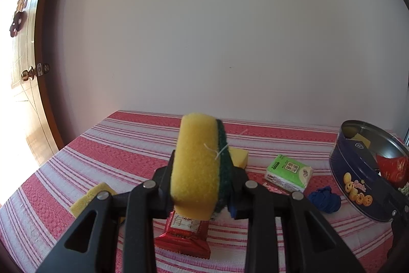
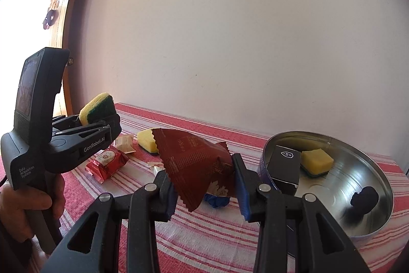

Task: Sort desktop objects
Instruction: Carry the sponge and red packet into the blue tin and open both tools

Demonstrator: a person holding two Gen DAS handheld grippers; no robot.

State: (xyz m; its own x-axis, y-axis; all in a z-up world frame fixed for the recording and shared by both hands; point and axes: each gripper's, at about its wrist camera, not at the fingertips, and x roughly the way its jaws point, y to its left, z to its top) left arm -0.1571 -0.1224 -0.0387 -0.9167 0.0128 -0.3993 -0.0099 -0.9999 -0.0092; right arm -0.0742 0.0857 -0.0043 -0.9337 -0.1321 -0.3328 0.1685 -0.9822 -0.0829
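Note:
My left gripper (image 1: 200, 186) is shut on a yellow sponge with a green scouring side (image 1: 198, 165), held upright above the striped table; it also shows in the right wrist view (image 2: 98, 108). My right gripper (image 2: 204, 186) is shut on a dark red snack packet (image 2: 196, 163), held above the table just left of the round cookie tin (image 2: 368, 221). The tin holds a black box (image 2: 285, 168), a yellow sponge (image 2: 315, 160) and a dark blue ball (image 2: 364, 198). The tin also shows at the right of the left wrist view (image 1: 358, 186).
On the red-and-white striped cloth (image 1: 102, 150) lie a red snack packet (image 1: 184, 234), two more yellow sponges (image 1: 87, 198) (image 1: 240, 156), a green tissue pack (image 1: 288, 172), a crumpled blue item (image 1: 324, 198) and a small beige packet (image 2: 125, 142). A wall stands behind, a door at left.

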